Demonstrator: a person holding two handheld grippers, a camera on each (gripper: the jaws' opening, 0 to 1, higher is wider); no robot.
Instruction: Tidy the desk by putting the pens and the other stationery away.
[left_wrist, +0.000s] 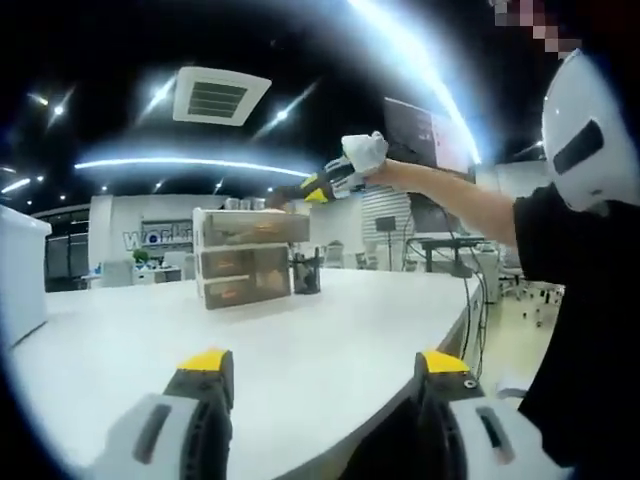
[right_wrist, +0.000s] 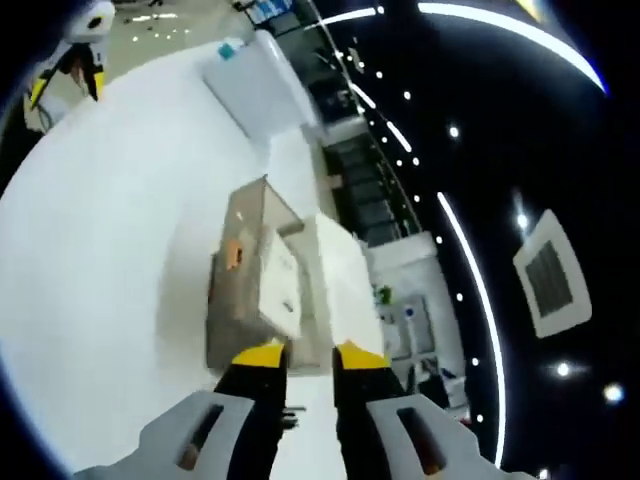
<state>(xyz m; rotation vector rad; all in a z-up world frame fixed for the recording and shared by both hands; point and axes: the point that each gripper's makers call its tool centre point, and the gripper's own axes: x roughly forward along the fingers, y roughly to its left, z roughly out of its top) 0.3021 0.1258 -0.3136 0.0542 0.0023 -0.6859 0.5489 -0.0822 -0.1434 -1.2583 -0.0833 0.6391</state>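
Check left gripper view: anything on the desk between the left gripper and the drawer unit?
Nothing: in the left gripper view, bare white desk runs from the left gripper up to the drawer unit.

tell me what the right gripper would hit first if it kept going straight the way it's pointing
Most likely the drawer organizer on the white desk. The right gripper points at the organizer's top from above, jaws close together with a narrow gap. Depth is hard to judge, so how near it is stays unclear.
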